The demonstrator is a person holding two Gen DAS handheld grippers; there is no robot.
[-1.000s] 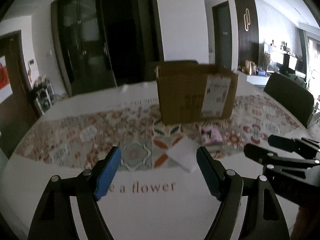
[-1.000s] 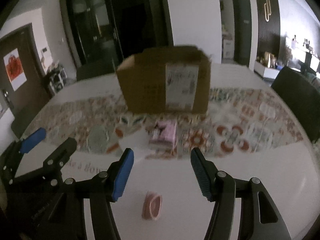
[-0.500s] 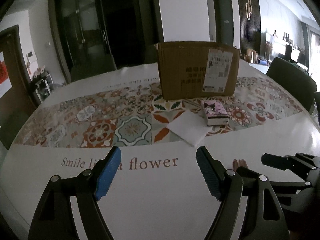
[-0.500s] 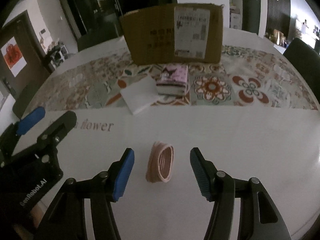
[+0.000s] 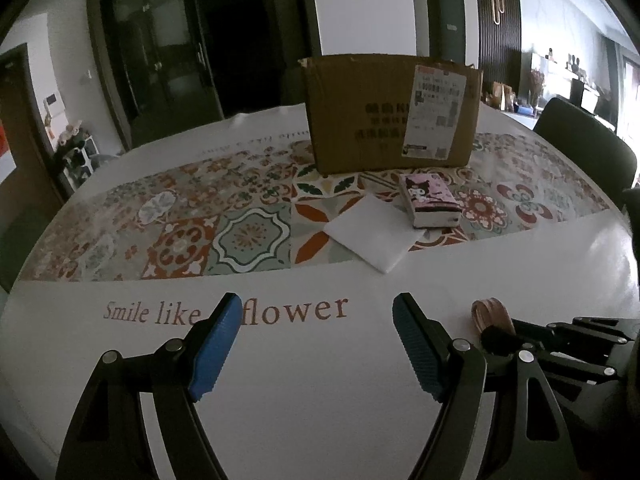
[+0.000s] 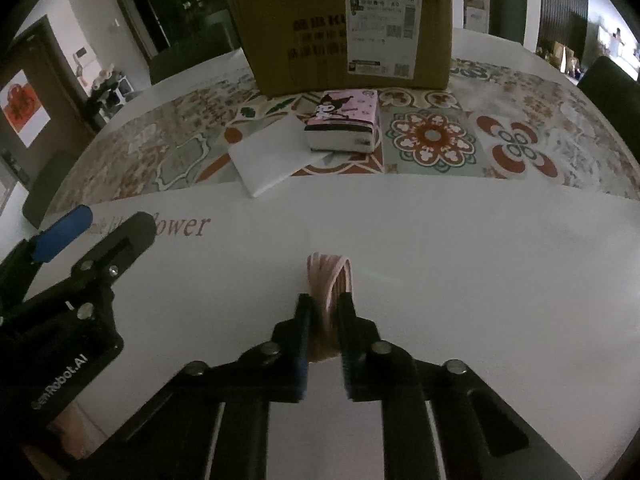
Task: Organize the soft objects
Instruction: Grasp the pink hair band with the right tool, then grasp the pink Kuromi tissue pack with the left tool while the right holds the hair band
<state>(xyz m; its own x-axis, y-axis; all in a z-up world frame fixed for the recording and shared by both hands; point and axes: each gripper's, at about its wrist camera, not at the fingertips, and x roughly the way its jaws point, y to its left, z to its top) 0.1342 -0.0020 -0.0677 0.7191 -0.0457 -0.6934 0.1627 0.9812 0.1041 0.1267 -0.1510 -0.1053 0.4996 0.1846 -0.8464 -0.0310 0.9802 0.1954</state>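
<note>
Right wrist view: right gripper (image 6: 325,312) is pinching a coiled pink band loop (image 6: 329,276), squashed flat on smooth white tablecloth (image 6: 480,264), near side. Left gripper (image 5: 316,342) is hanging w/ ribbed blue pads (image 5: 216,344) wide, nothing btwn. Cardboard box (image 5: 392,114) is sitting far.

Right gripper (image 6: 325,304): jaws were spread wide a second ago with the pink coil of bands (image 6: 329,276) lying loose on the table between and ahead of them; now they have clamped onto the coil, squeezing it flat and narrow. Both grippers have dropped toward the table. In the left wrist view the coil (image 5: 491,317) and the right gripper's closed tips (image 5: 494,336) now show at lower right.
</note>
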